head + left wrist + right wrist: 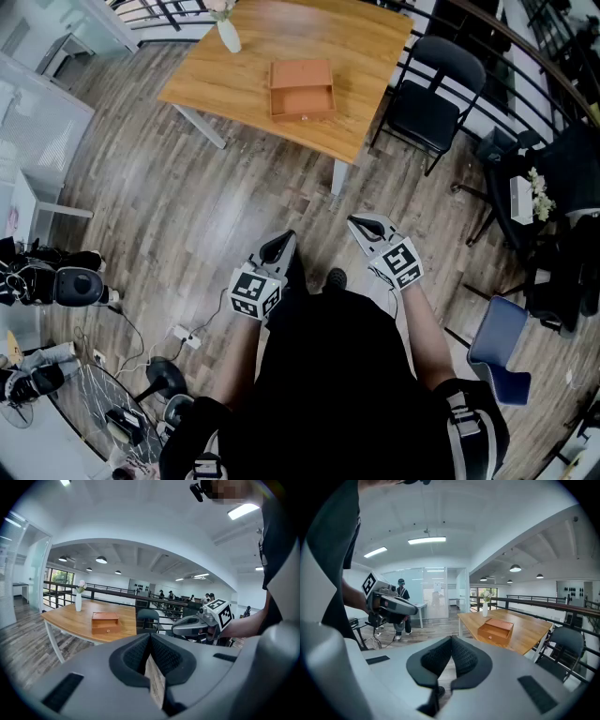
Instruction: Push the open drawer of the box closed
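Open office mezzanine, grey plank floor (pixel 234 206), black railing at the far edge. A light wooden bench (pixel 366 56) stands far ahead. On it sits the orange-brown wooden box (pixel 301 73), its drawer (pixel 302 101) pulled out toward the near side. A white vase (pixel 228 36) stands at the bench's far left corner and a black chair (pixel 431 103) sits just right of the bench.

I hold the left tongs (pixel 278 248) and right tongs (pixel 367 229) low and near the body, well apart from the bench. Both pairs are closed tip to tip with nothing between them.

Progress: none yet, as I judge it. The drawer is open and untouched. Left to do: walk up to the bench, set closed tongs against the drawer front, and push it away until flush. The box looks light, so it may slide on the bench; bracing it with the other tongs could help.
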